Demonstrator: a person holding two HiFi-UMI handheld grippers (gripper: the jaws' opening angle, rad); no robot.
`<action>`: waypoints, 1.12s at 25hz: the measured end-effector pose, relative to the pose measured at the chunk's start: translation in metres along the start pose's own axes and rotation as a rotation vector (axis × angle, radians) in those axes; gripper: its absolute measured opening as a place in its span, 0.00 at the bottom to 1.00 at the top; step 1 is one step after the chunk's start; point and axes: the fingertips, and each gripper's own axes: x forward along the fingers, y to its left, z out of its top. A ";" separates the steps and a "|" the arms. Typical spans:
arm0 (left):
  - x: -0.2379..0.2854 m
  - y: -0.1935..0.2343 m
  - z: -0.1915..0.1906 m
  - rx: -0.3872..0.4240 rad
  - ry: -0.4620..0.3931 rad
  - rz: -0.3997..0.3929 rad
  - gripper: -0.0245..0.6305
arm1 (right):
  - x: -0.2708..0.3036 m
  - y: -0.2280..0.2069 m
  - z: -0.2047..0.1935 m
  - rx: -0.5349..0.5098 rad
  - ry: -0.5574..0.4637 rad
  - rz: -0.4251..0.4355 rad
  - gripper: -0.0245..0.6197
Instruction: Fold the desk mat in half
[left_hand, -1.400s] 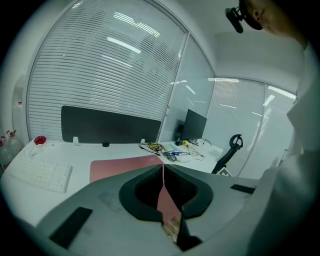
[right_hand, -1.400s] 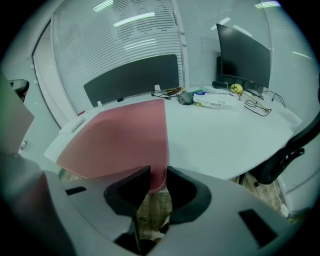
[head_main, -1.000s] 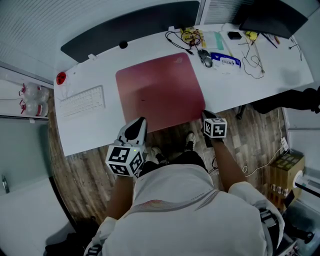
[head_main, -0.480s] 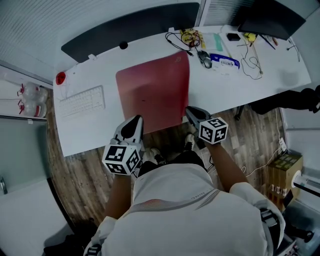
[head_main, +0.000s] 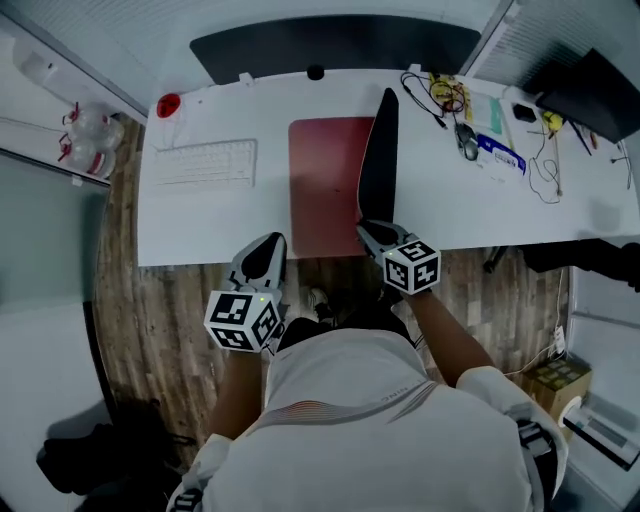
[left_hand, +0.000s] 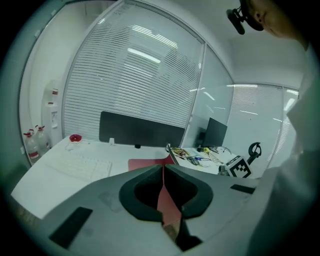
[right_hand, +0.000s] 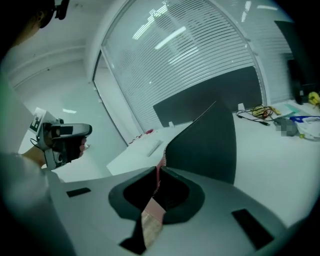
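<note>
The red desk mat (head_main: 322, 180) lies on the white desk (head_main: 200, 225). Its right half stands up nearly vertical and shows its black underside (head_main: 378, 150). My right gripper (head_main: 368, 232) is shut on the mat's near right corner, just above the desk's front edge. In the right gripper view the mat (right_hand: 210, 145) rises from the jaws (right_hand: 159, 172). My left gripper (head_main: 270, 245) hovers at the front edge by the mat's near left corner. Its jaws (left_hand: 163, 170) stand together, and red mat (left_hand: 145, 163) shows through the slit. Whether they touch it is unclear.
A white keyboard (head_main: 205, 160) lies left of the mat, with a red round object (head_main: 168, 104) behind it. A dark divider panel (head_main: 335, 45) runs along the desk's back. A mouse (head_main: 470, 140), cables and small items crowd the right side, beside a monitor (head_main: 590, 90).
My right gripper has moved left and up with the mat's corner, raising the right half from flat to upright. The left gripper has barely moved. The head view has shifted.
</note>
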 end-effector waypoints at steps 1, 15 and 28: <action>-0.008 0.010 -0.002 -0.013 -0.003 0.023 0.07 | 0.011 0.006 -0.002 -0.004 0.022 0.004 0.16; -0.089 0.092 -0.030 -0.107 -0.033 0.192 0.07 | 0.133 0.089 -0.079 -0.082 0.343 0.107 0.17; -0.080 0.087 -0.007 -0.068 -0.070 0.121 0.07 | 0.087 0.095 0.007 -0.151 0.038 0.102 0.20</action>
